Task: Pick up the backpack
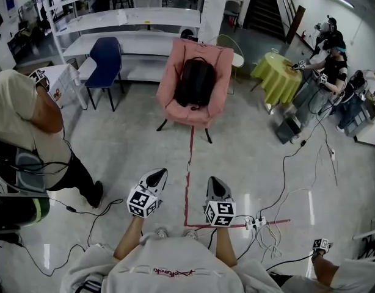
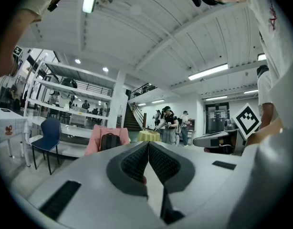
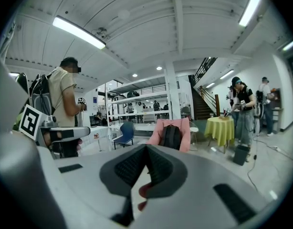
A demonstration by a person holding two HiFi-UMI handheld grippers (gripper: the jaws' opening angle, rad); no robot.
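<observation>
A black backpack (image 1: pixel 195 82) stands upright on the seat of a pink armchair (image 1: pixel 168 72) across the floor, well ahead of me. It shows small in the left gripper view as the backpack (image 2: pixel 109 141) and in the right gripper view as the backpack (image 3: pixel 171 137). My left gripper (image 1: pixel 160 174) and right gripper (image 1: pixel 215 181) are held side by side in front of my chest, both pointing toward the chair, far short of it. Both are shut with nothing between the jaws.
A blue chair (image 1: pixel 105 58) and white shelving (image 1: pixel 132 18) stand left of the armchair. A yellow-clothed round table (image 1: pixel 276 75) and people with grippers (image 1: pixel 325 72) are at the right. A person (image 1: pixel 22 133) stands close at my left. Cables (image 1: pixel 279 194) and red floor tape (image 1: pixel 189 176) lie ahead.
</observation>
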